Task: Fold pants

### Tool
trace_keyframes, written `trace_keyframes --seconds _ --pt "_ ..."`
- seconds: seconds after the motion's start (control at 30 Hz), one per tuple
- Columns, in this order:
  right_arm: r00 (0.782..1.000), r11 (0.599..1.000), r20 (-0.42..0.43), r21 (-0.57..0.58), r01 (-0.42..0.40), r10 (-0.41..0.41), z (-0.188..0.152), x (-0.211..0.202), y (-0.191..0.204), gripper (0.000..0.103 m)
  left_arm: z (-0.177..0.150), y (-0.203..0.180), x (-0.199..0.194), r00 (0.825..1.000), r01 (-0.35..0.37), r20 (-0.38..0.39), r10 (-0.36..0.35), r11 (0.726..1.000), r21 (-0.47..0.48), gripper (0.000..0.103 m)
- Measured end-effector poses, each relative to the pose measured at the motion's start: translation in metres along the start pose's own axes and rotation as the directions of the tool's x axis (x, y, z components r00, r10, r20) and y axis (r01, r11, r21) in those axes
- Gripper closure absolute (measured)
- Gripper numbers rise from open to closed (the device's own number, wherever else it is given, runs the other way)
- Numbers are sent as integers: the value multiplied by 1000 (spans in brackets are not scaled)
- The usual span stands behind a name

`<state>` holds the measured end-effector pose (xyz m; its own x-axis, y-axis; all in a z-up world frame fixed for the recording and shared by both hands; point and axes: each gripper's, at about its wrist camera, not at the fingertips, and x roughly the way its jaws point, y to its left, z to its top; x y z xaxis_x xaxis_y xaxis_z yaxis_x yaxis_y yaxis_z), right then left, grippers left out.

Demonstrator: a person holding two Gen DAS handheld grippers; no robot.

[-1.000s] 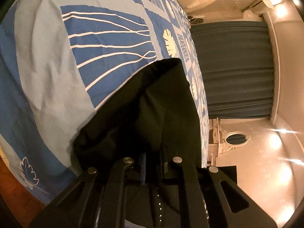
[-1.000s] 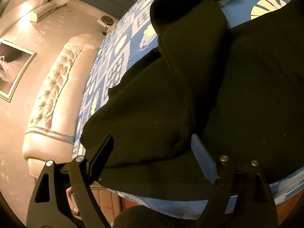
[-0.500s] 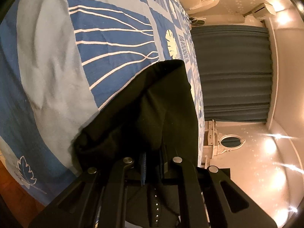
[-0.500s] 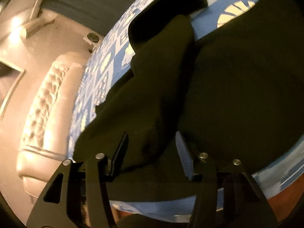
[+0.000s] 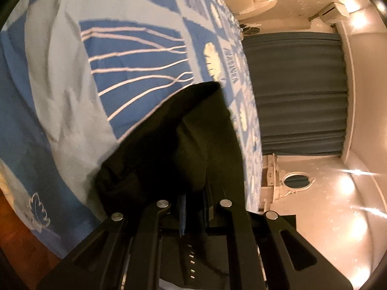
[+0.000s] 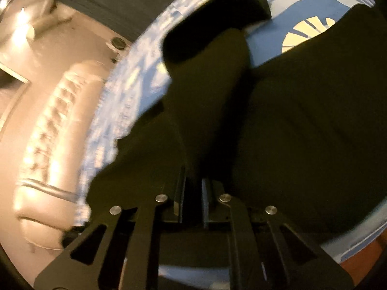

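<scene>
Blue patterned bedspread [image 5: 135, 55] under black pants [image 6: 302, 125], left gripper [image 5: 194, 197] and right gripper [image 6: 192, 188] both clamped on fabric.

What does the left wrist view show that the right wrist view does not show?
Only the left wrist view shows the white wavy lines on the bedspread and a small oval mirror on the wall. Only the right wrist view shows the padded headboard and a second dark cloth lying farther up the bed. Both show the black pants on the blue bedspread, and a gripper shut on them: left gripper, right gripper.
</scene>
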<state>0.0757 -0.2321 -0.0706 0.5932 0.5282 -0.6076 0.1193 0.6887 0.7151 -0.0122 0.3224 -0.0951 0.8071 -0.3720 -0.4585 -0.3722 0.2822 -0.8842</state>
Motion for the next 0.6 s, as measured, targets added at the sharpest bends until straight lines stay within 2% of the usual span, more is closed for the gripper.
trace_keyframes --seconds 0.1,0.17,0.23,0.37,0.43,0.5,0.57,0.6 --pt "997 998 -14 13 -69 69 -5 -18 6 93 -3 -12 -17 1000 -3 22 3 999 43 93" --pt "996 997 -34 6 -81 81 -13 -24 4 93 -5 -14 -30 999 -17 37 15 997 77 93" --pt "995 997 -60 12 -75 76 -21 -27 -4 93 -6 -9 -36 999 -40 33 37 995 94 93" --pt "993 1000 -114 -26 10 -13 -37 -12 -27 93 -9 19 -33 994 -107 7 107 991 84 93" --pt "989 1000 -148 17 6 -3 -38 -7 -39 92 -8 33 -28 997 -81 -12 82 994 71 92" --pt "989 998 -144 59 -13 21 -36 -17 -44 82 -7 33 -32 998 -54 -17 56 995 79 90" --pt "994 998 -105 58 -11 17 -25 -32 -44 58 -8 25 -44 999 -53 0 54 992 119 72" --pt "997 998 -72 56 -17 22 -15 -41 -43 53 -9 21 -51 998 -61 17 59 989 137 52"
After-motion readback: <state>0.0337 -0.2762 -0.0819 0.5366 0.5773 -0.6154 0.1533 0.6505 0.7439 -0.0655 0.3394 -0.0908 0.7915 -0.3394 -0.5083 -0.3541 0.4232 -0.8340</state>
